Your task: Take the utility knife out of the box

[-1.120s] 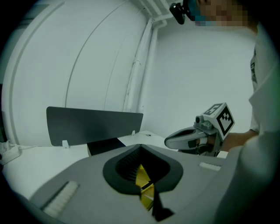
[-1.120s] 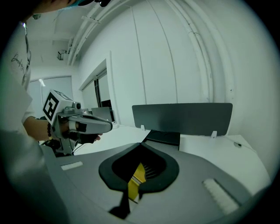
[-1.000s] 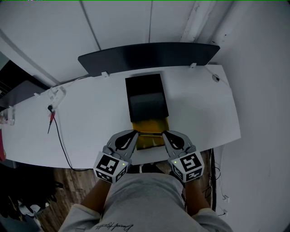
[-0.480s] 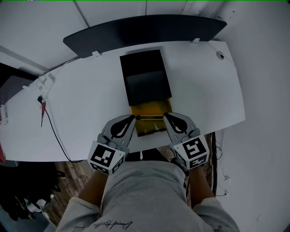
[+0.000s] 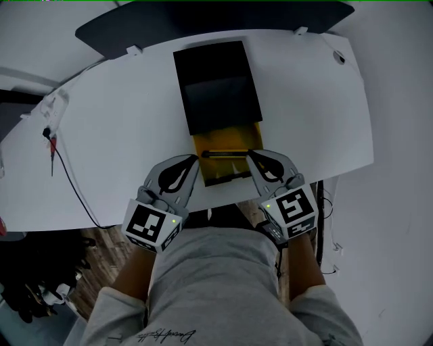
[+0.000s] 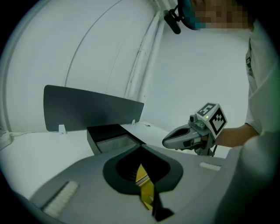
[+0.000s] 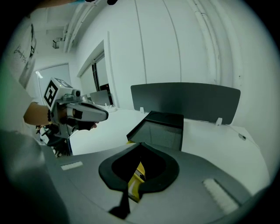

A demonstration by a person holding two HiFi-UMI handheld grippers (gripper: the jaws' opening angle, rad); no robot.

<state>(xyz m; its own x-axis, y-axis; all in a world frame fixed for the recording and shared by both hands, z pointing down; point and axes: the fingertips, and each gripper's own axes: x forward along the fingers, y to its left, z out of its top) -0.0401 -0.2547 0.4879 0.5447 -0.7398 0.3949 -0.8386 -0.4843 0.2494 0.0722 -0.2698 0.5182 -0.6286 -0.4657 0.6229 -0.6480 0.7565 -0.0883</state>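
Observation:
A black box (image 5: 216, 84) lies on the white table (image 5: 122, 135), with a yellow tray (image 5: 220, 174) slid out of its near end. A dark utility knife (image 5: 226, 154) lies across the tray. My left gripper (image 5: 197, 157) is at the tray's left wall and my right gripper (image 5: 249, 154) at its right wall, each by one end of the knife. In the left gripper view the left gripper (image 6: 140, 148) is shut, with yellow card (image 6: 143, 179) in the slit between the jaws. The right gripper (image 7: 141, 144) shows the same yellow card (image 7: 136, 177).
A dark upright panel (image 5: 203, 20) runs along the table's far edge. A black cable with a red clip (image 5: 53, 152) lies at the left. The near table edge is just behind the grippers, with the person's lap and a wooden floor (image 5: 101, 246) below.
Both grippers have sunk a little together and stay at the tray's two sides, still shut. The head view has shifted, so the box now sits higher in the picture.

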